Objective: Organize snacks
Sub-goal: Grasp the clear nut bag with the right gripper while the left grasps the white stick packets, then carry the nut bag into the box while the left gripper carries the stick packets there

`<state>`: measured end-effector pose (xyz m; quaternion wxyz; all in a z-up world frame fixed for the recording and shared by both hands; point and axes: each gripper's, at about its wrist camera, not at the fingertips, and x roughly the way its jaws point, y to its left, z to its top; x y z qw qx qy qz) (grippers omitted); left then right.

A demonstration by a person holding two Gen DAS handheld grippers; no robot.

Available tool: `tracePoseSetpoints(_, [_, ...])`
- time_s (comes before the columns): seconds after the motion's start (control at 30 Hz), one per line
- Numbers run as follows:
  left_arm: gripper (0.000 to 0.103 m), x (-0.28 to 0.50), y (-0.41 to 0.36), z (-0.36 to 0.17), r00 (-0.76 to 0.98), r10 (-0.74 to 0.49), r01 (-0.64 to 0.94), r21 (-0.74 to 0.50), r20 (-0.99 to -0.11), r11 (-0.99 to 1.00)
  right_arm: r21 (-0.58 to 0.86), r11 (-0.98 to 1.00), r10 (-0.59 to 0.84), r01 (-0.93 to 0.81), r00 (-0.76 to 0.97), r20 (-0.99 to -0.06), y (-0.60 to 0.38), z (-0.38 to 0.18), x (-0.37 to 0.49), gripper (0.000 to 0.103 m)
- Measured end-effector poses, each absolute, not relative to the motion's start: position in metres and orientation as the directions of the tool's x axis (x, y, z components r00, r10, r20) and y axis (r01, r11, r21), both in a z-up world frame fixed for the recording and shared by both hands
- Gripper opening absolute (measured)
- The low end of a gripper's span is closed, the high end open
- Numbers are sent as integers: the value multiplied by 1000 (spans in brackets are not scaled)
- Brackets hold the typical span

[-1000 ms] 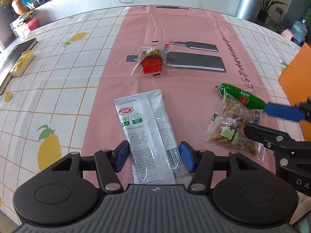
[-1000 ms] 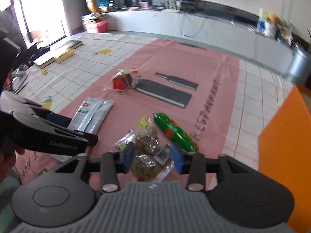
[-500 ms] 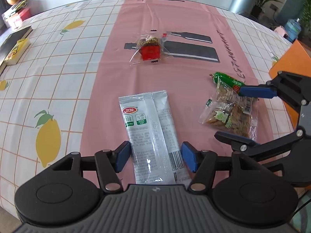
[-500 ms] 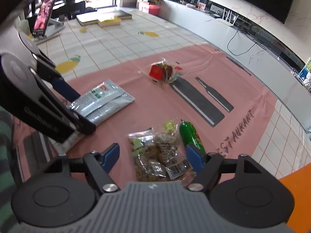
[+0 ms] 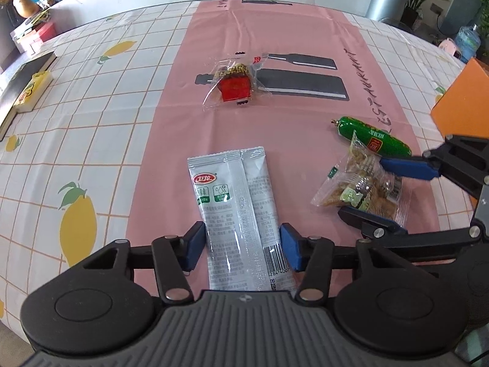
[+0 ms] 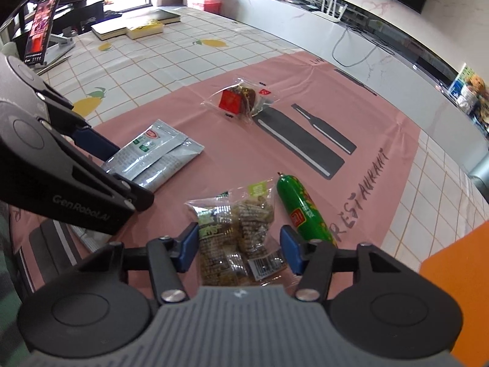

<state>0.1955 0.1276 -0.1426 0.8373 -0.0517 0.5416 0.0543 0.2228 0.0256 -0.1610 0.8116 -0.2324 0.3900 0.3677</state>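
Observation:
A silver snack packet lies on the pink mat between the pads of my left gripper. Its jaws are closing and the pads stand right at the packet's edges. To the right, a clear bag of nut snacks lies between the fingers of my right gripper. In the right wrist view, the right gripper straddles the nut bag with its jaws closing, a small gap on each side. A green sausage lies just right of it. The left gripper flanks the silver packet.
A clear packet with a red snack lies farther back on the mat. An orange box stands at the right edge. Books lie at the far left of the lemon-print tablecloth. A phone on a stand sits beyond.
My right gripper rolled and shifted slightly, its jaws spread wide, then narrowed around the nut bag. The left gripper's jaws narrowed a little around the silver packet.

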Motion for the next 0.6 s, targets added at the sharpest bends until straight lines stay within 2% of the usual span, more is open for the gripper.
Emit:
tracePoseSetpoints(0.37, [58,183,150,-121,486,-102,-237,-243,-868,941,-66,691,386,-720,445,-808,19,-144,203,44])
tracePoseSetpoints(0.6, [58,175,137,-91,534,-172,-184,-312,-828,932,56,777,410,-627,436,-801,-7,-120,197,43])
